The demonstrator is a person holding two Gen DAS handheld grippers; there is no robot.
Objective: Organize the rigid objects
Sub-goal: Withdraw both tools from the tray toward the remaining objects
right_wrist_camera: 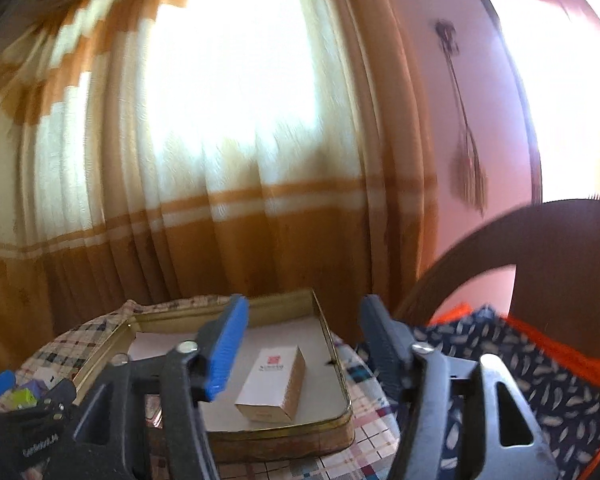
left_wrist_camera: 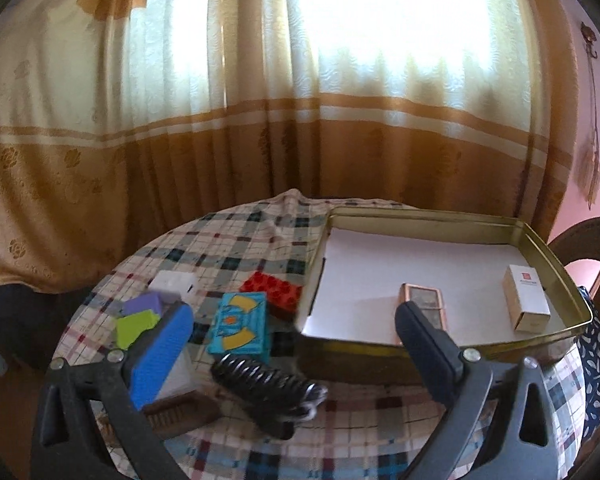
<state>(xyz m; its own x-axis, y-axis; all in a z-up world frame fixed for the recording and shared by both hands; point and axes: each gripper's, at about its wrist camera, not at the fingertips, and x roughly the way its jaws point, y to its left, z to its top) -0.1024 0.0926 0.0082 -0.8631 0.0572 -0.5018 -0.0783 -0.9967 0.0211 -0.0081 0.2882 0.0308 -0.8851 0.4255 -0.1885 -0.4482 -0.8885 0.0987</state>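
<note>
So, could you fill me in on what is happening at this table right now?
A person is sorting small items into a gold tray with two handheld claws. Both the left claw and the right claw are open and hold nothing. In the tray lie a white carton and a copper-edged case. Still on the checked tablecloth are a blue box, a red brick, a black spiral piece and a few more bits.

Backlit window (left_wrist_camera: 400,12) behind cream-and-tan curtain (left_wrist_camera: 220,128), blown out. Pink wall (right_wrist_camera: 484,128) right, tassel ornament (right_wrist_camera: 466,160) hanging on it. Round table, plaid cloth (left_wrist_camera: 236,240). Dark wooden chair back (right_wrist_camera: 540,232) at its right edge.
</note>
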